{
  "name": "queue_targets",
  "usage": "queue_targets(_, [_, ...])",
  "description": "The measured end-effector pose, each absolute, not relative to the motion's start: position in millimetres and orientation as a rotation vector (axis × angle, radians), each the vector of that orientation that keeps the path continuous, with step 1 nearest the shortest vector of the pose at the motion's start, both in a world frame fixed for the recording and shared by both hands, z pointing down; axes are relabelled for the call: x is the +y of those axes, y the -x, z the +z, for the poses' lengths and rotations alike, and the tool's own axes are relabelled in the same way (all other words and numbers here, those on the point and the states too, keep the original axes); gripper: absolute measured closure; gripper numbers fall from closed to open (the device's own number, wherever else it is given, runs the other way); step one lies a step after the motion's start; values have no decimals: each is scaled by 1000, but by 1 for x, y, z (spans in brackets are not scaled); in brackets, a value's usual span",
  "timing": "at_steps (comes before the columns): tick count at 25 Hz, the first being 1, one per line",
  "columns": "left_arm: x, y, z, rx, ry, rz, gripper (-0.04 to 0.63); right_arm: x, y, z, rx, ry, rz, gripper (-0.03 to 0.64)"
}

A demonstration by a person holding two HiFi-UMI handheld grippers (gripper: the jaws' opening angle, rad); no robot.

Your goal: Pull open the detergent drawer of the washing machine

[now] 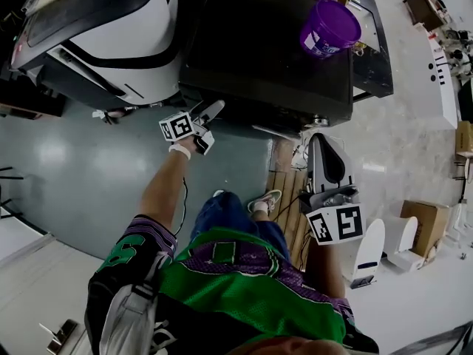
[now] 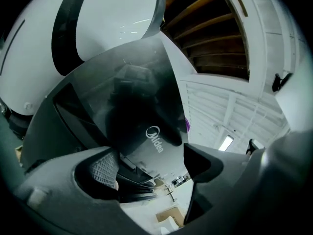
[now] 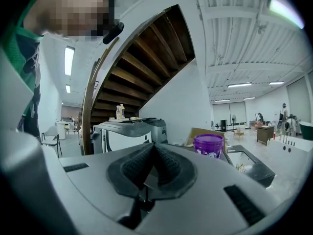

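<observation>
A dark washing machine with a black top stands ahead of me. Its glossy front with a white logo fills the left gripper view. I cannot make out the detergent drawer as a separate part. My left gripper is held close in front of the machine's left front edge. Its jaws stand open with nothing between them, and the ribbed left pad is bare. My right gripper hangs lower at the right, away from the machine. Its pads are pressed together on nothing.
A purple bucket sits on the machine's top right corner. A white and black appliance stands just left of the washer. A wooden pallet lies by my feet. Cardboard boxes and white parts lie on the floor at right.
</observation>
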State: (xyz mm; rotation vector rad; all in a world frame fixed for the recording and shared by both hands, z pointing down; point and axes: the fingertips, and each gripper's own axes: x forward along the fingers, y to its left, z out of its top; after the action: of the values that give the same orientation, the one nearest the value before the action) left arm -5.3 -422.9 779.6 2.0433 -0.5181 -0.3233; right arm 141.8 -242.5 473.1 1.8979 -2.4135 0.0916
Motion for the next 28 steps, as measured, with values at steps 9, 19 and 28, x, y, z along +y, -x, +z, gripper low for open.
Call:
queue_targets(9, [-412, 9, 772, -505, -1978, -379, 196, -239, -144, 476, -2407, -1882, 99, 617])
queue_targets(19, [-422, 13, 770, -669, -1764, -522, 129, -235, -145, 472, -2430, -1879, 106, 617])
queue_targets(28, [-415, 17, 773, -721, -1679, -510, 132, -225, -158, 467, -2435, -1869, 133, 617])
